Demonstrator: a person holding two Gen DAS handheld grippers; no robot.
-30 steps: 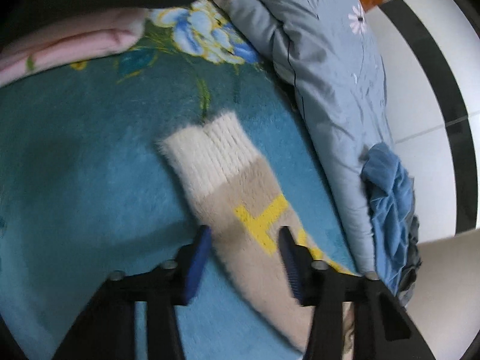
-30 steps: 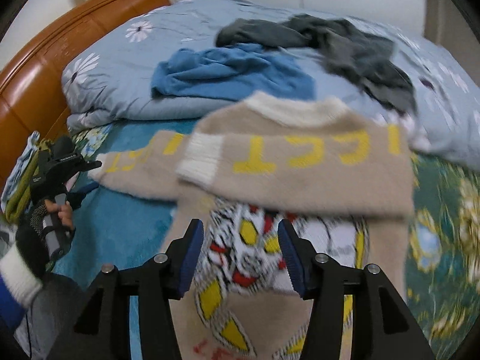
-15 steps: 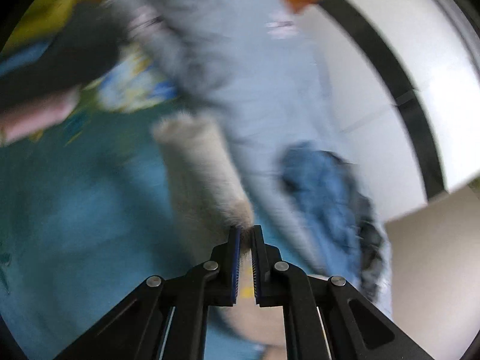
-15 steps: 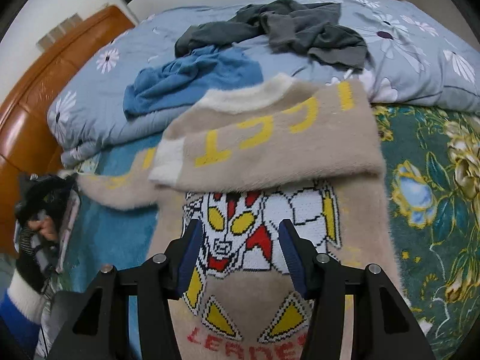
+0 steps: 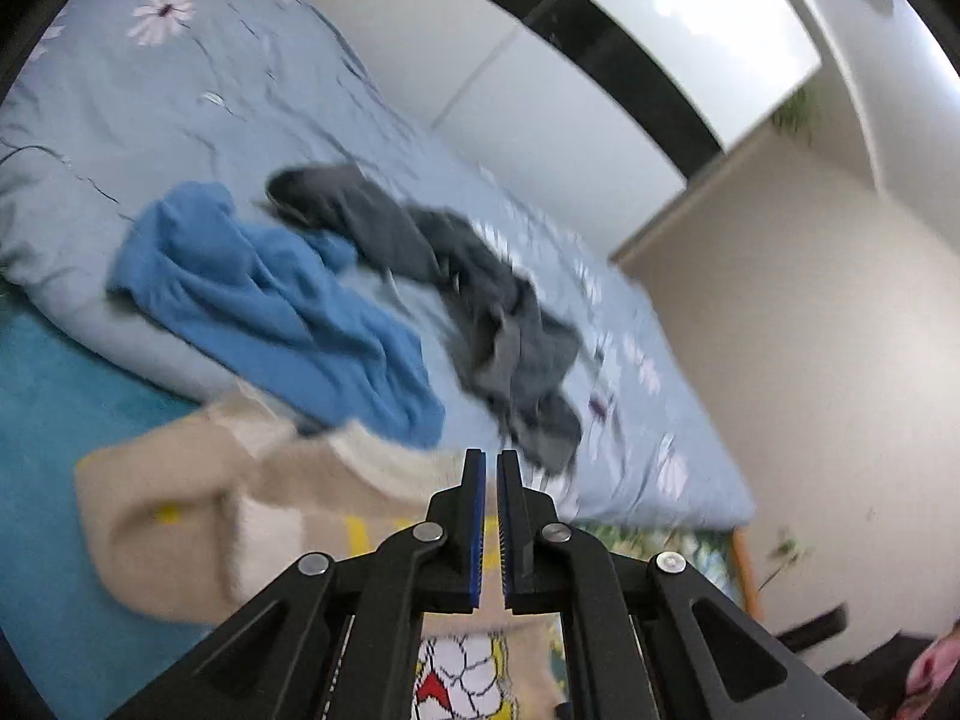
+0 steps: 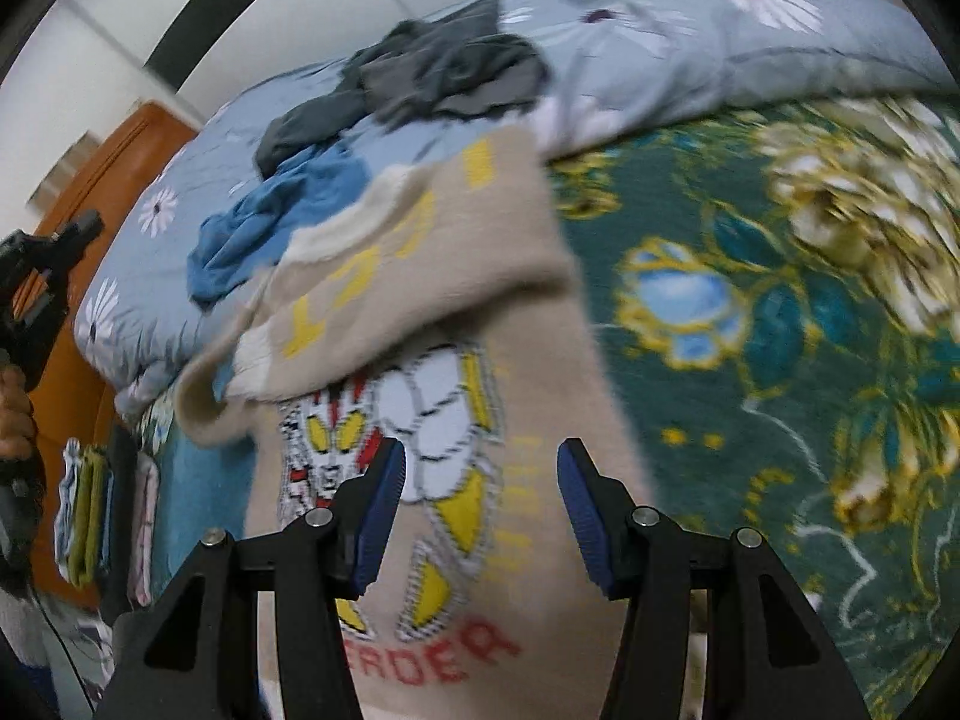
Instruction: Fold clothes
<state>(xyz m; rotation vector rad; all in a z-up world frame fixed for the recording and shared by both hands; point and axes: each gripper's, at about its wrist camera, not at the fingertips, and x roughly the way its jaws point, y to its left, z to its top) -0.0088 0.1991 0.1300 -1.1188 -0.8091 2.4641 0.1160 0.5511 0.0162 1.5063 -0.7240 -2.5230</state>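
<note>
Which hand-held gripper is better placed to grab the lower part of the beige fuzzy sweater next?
Probably right. The right hand-held gripper hangs open directly over the printed front of the beige fuzzy sweater, near its red lettering. The left hand-held gripper is shut and raised off to the sweater's side.

We cannot tell whether cloth sits between the left gripper's (image 5: pixel 490 522) nearly shut pads; the sweater (image 5: pixel 198 516) beneath is smeared. Our right gripper (image 6: pixel 480 516) hides part of the sweater's red lettering (image 6: pixel 444 657). The folded stack (image 6: pixel 90 516) at the left edge is too small to identify.
</note>
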